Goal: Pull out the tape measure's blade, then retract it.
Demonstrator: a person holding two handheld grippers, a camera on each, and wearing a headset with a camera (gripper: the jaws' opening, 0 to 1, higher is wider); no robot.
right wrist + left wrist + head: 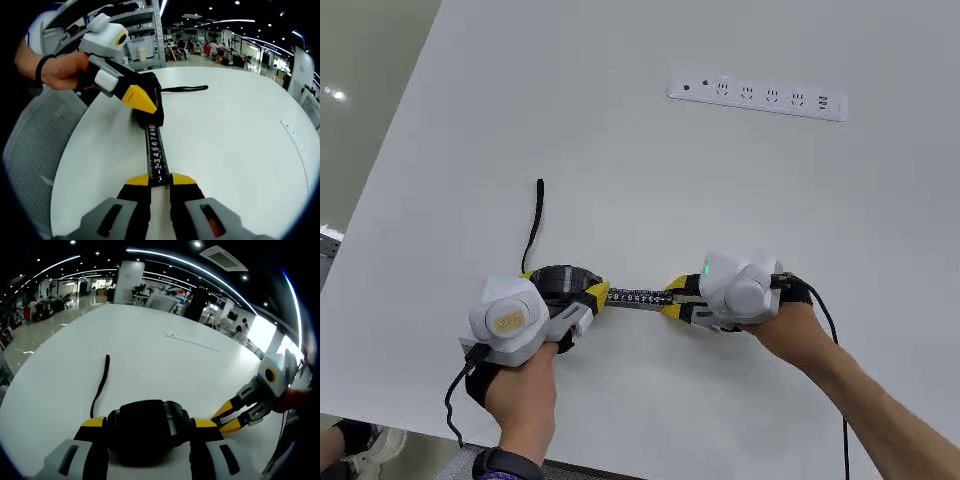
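Note:
A black tape measure (560, 282) sits on the white table, its case clamped between the yellow-tipped jaws of my left gripper (582, 300). In the left gripper view the case (147, 430) fills the space between the two jaws. A short length of blade (638, 297) with printed numbers runs right from the case to my right gripper (675, 297), which is shut on the blade's end. In the right gripper view the blade (155, 155) leads from my jaws up to the case (150, 100). The case's black wrist strap (534, 228) trails away across the table.
A white power strip (757, 95) lies at the far side of the table. The table's near edge (620, 470) runs just below my hands. In the right gripper view a mesh chair (30, 150) stands beside the table. People and desks are far off in the room.

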